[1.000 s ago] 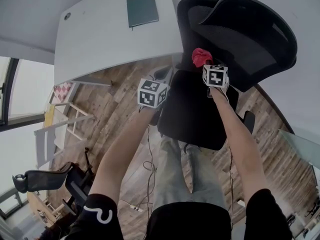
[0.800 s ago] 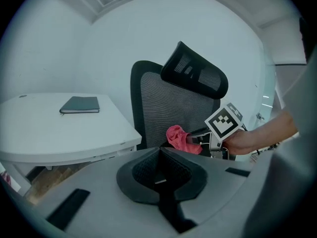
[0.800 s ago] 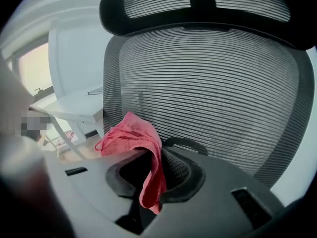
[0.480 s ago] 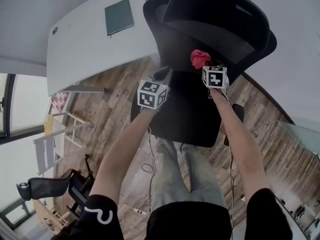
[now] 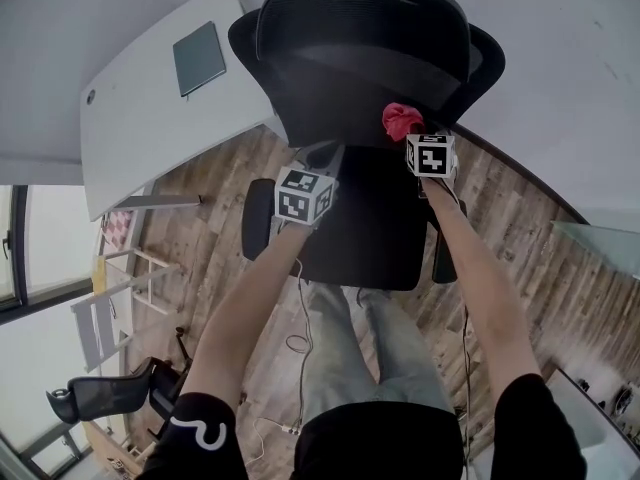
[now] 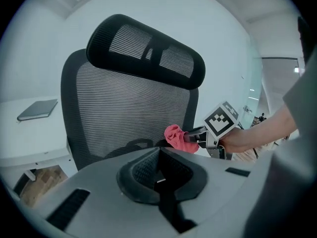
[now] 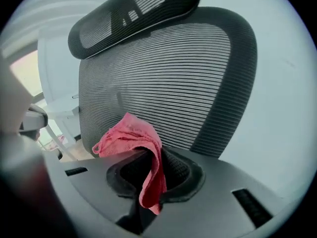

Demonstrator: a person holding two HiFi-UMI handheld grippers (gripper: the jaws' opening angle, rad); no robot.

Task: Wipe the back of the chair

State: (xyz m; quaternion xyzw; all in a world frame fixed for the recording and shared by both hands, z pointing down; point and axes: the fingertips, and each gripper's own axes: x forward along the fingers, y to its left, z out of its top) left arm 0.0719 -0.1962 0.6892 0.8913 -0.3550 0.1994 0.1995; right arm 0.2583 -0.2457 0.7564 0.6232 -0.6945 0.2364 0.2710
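Upper centre of the head view: black mesh chair [image 5: 365, 68], headrest [image 6: 148, 51] on top, seat [image 5: 370, 228] below it in frame. The right gripper [image 5: 412, 134] is clamped on a red cloth [image 5: 402, 119]. In the right gripper view the cloth [image 7: 134, 139] is pinched between the closed jaws, with a bunch pushed toward the mesh and a tail hanging down over the pads. The cloth sits at the lower right of the backrest [image 7: 168, 78], by its frame edge; whether it touches the mesh is not readable. The left gripper [image 5: 324, 160] has its jaws together with nothing between them. It is held left of the right one, apart from the cloth. White desk [image 5: 130, 138] at upper left, with a dark notebook [image 5: 199, 58] on it.
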